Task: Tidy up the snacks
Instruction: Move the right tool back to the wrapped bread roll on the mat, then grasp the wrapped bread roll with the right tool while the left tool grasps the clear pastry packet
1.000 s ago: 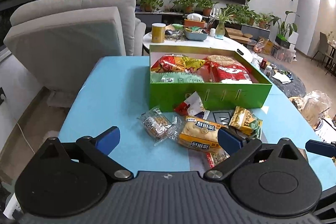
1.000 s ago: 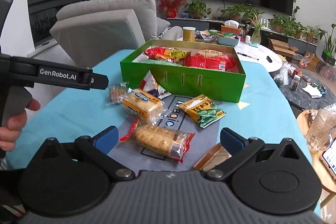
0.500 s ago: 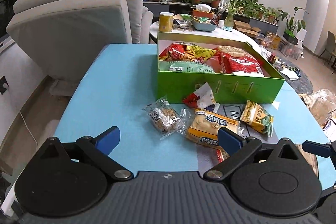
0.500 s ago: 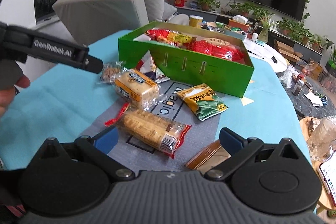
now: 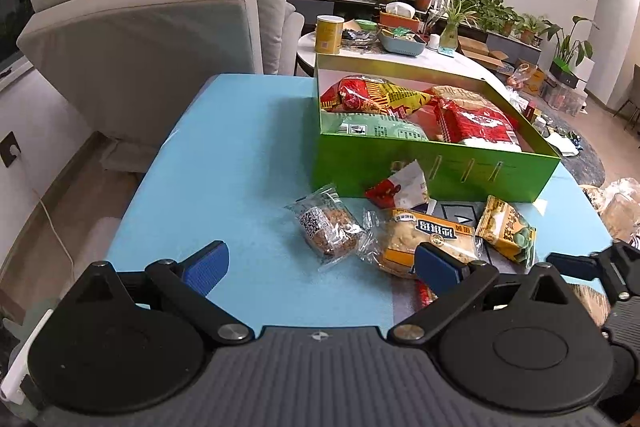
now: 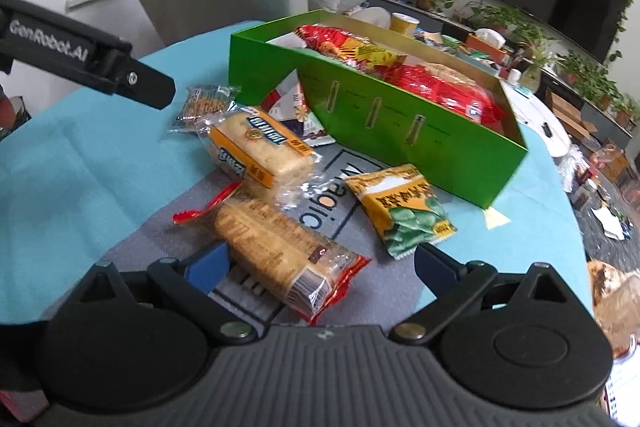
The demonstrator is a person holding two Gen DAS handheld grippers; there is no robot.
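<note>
The left gripper [image 5: 320, 267] hangs wide apart over bare cloth. Right gripper [image 6: 320, 259] straddles the biscuit pack [image 6: 280, 259], pads apparently clear; its near end is hidden. Behind stands the green box [image 6: 400, 131], its contents partly hidden.

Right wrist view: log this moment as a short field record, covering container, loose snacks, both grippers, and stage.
container: green box, open, packets already inside
loose snacks: biscuit pack, orange cake pack, yellow pea packet, clear-wrapped cake
surface: blue tablecloth
right gripper: open, straddling the biscuit pack, pads not pressing
left gripper: open, empty
stage: loose snacks not yet boxed
</note>
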